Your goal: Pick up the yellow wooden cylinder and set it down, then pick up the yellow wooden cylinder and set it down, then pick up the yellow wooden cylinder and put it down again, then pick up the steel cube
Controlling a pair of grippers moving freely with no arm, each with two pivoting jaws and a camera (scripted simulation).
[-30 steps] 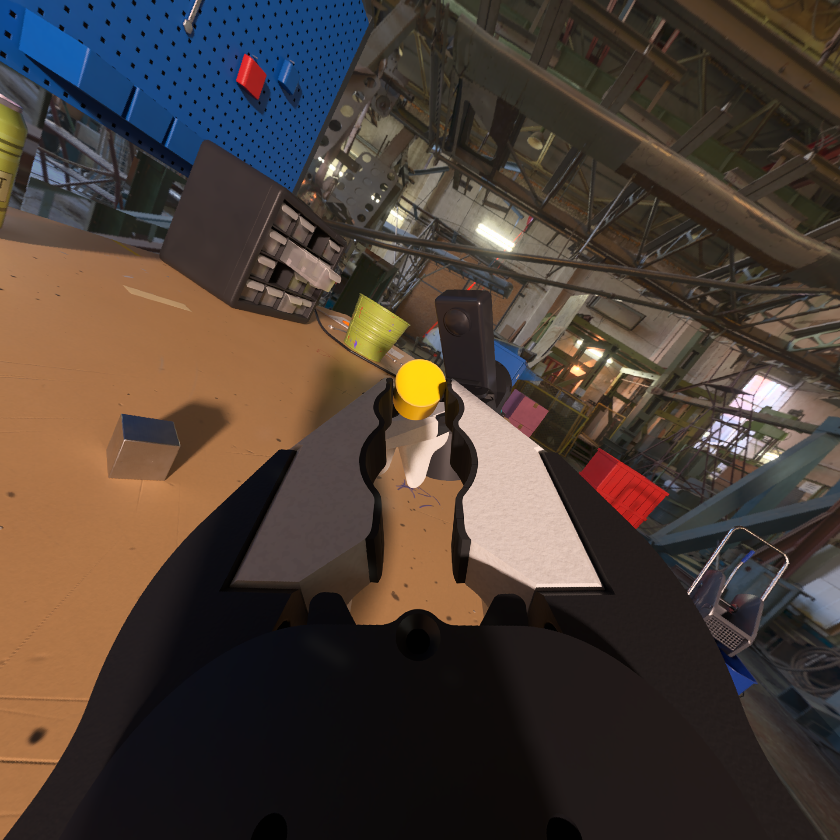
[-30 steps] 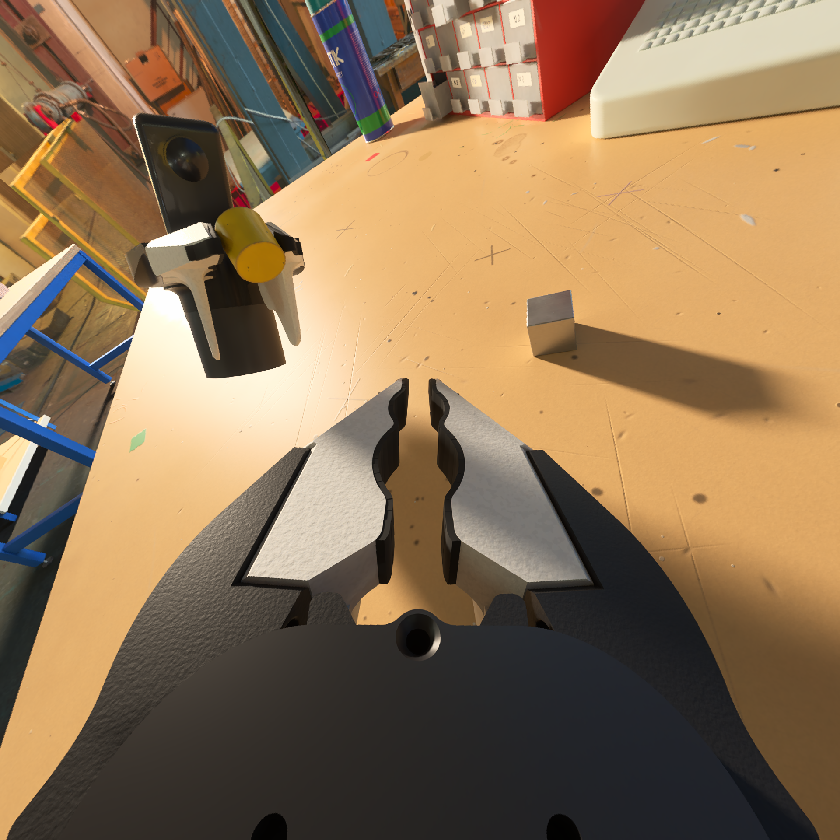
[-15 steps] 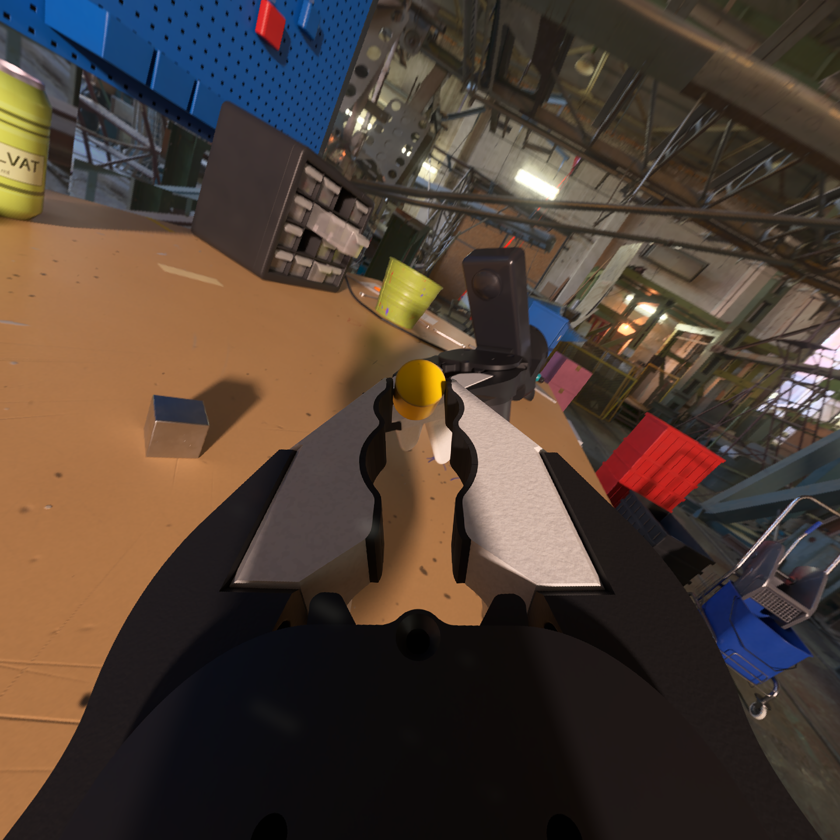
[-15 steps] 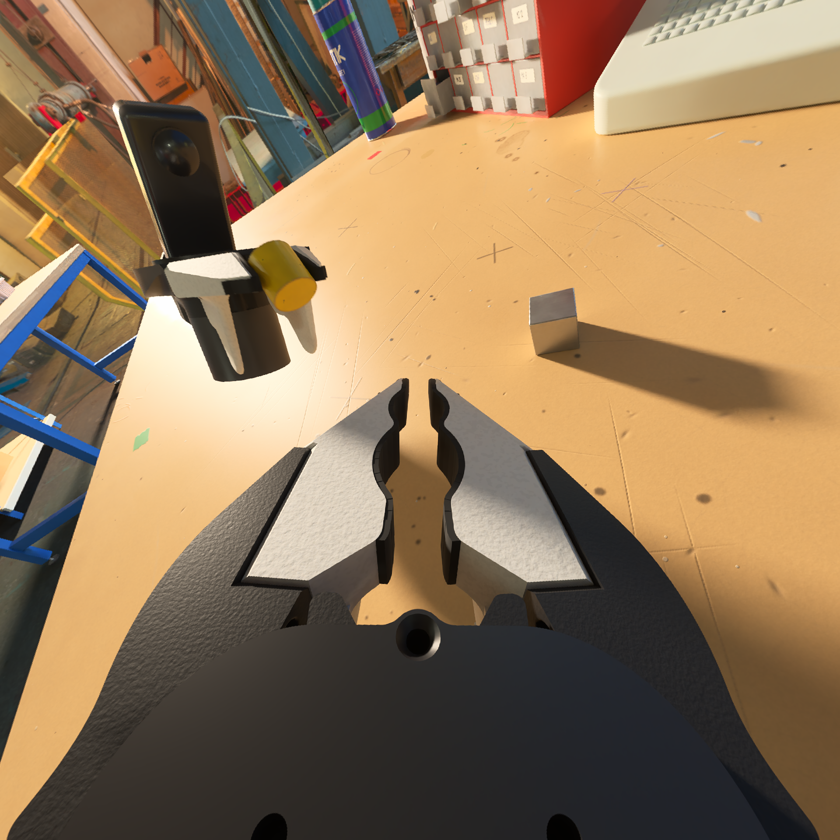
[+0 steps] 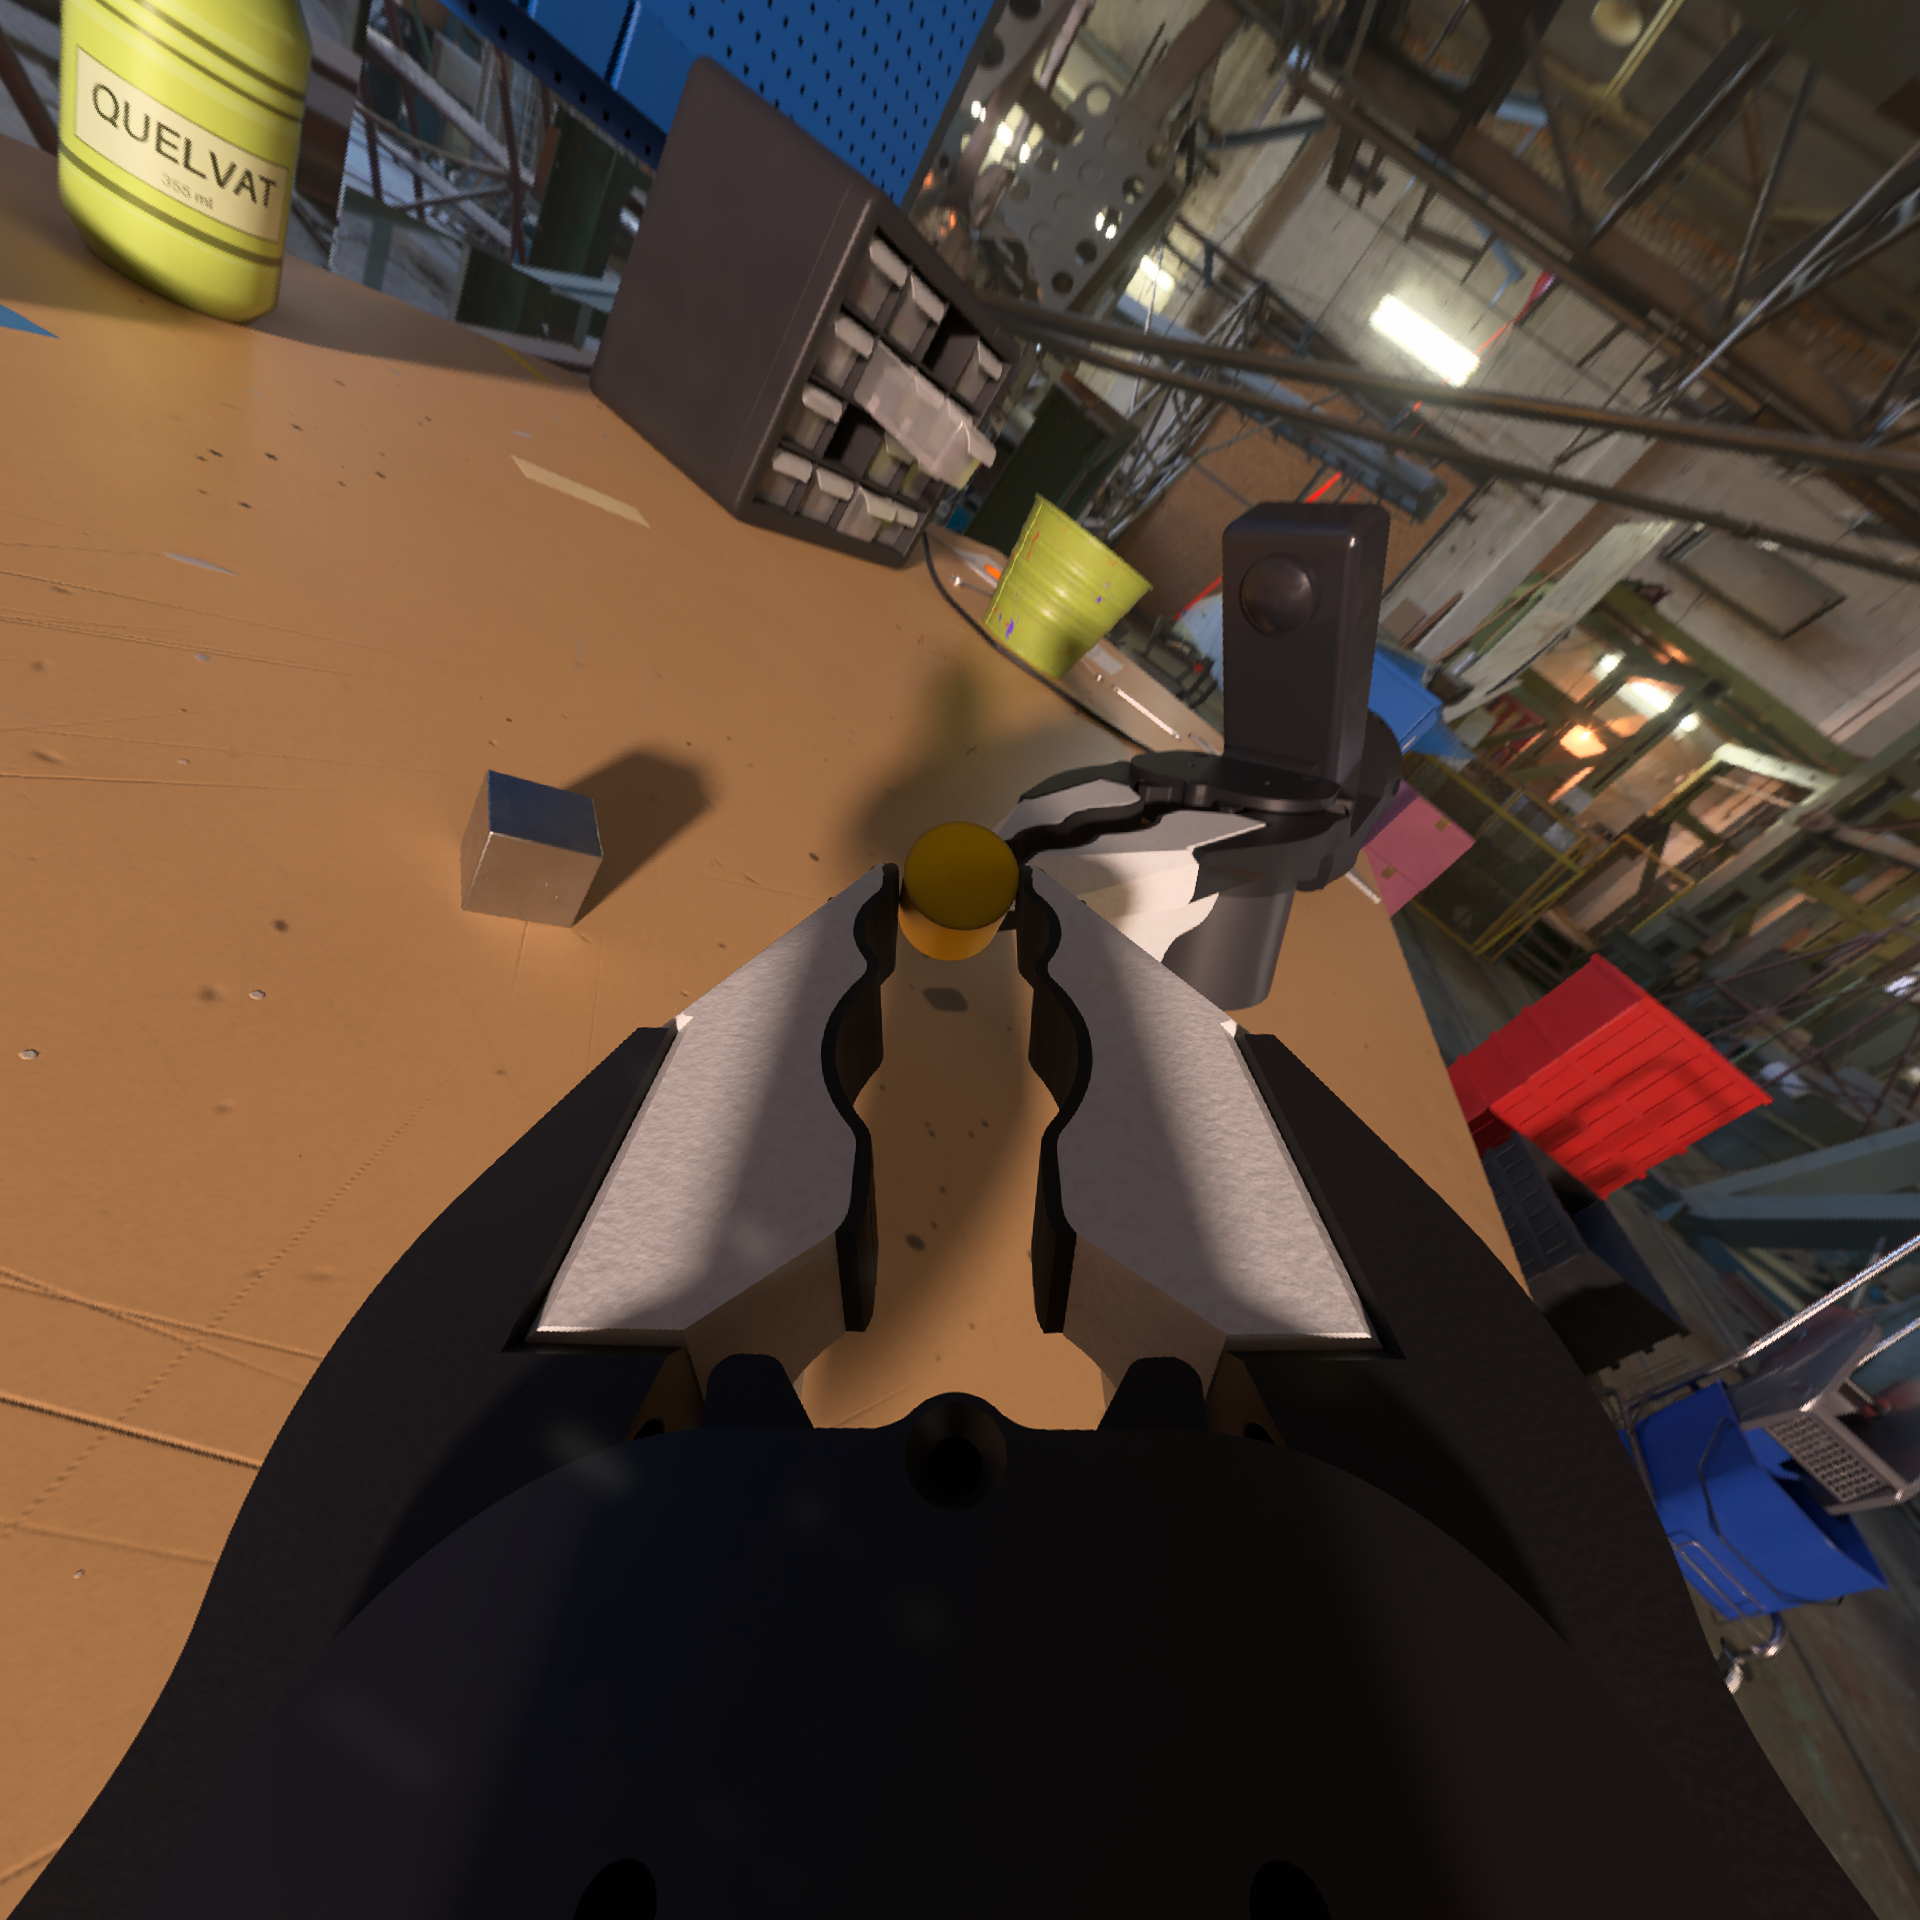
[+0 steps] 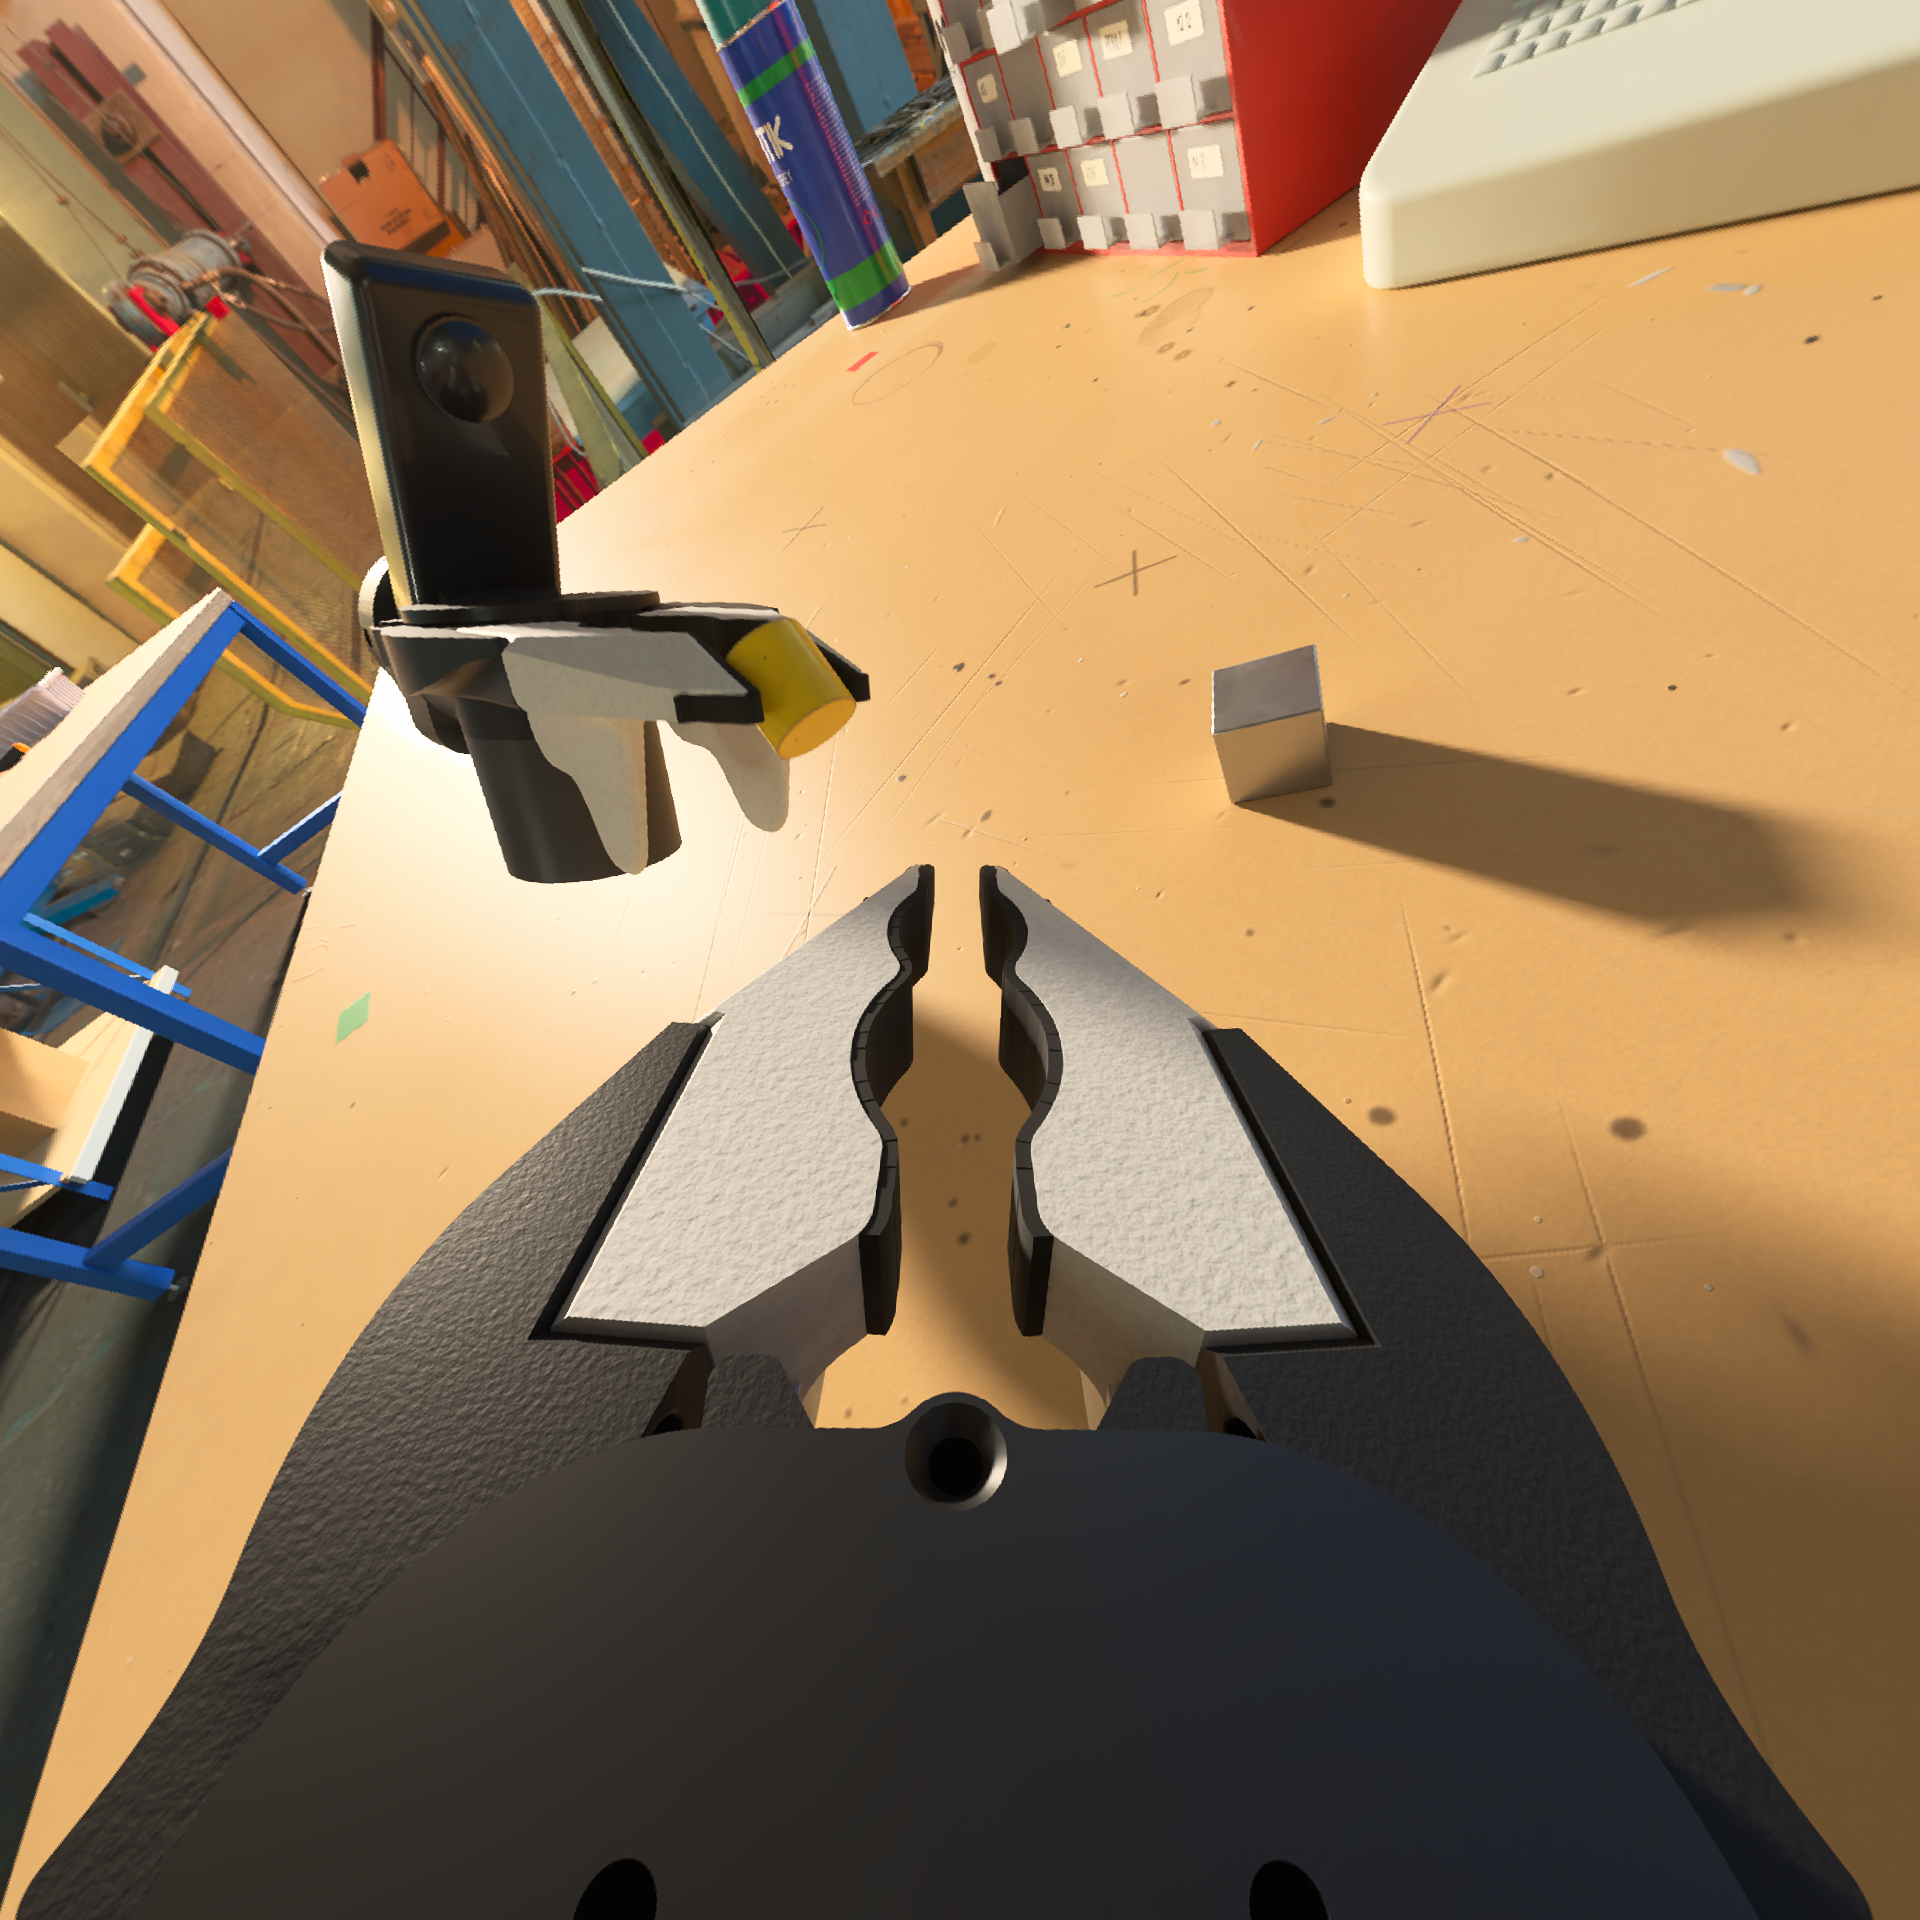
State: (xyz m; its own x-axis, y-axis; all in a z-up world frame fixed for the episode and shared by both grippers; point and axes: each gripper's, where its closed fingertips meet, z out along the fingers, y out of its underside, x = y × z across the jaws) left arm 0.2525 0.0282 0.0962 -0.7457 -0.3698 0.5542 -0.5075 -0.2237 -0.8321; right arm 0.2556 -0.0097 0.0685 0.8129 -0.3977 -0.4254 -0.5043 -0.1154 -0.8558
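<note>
My left gripper (image 5: pixel 956 883) is shut on the yellow wooden cylinder (image 5: pixel 956 904), which it holds at its fingertips above the wooden table (image 5: pixel 260 1091). The right wrist view shows this gripper (image 6: pixel 800 691) to the left, level, with the cylinder (image 6: pixel 795 701) sticking out slantwise, clear of the table. The steel cube (image 5: pixel 532 862) rests on the table left of the cylinder; in the right wrist view the cube (image 6: pixel 1270 722) lies ahead and to the right. My right gripper (image 6: pixel 956 883) is shut and empty, hovering over the table.
A yellow-green can (image 5: pixel 177 156), a dark drawer cabinet (image 5: pixel 790 312) and a green cup (image 5: pixel 1060 597) stand at the far side. A red drawer cabinet (image 6: pixel 1195 114), a blue spray can (image 6: pixel 821 177) and a cream keyboard (image 6: pixel 1662 125) stand beyond the cube. The table edge (image 6: pixel 312 987) is near the left gripper.
My left gripper has tipped forward and moved toward the cube, carrying the cylinder lower over the table. The right gripper and the cube have stayed put.
</note>
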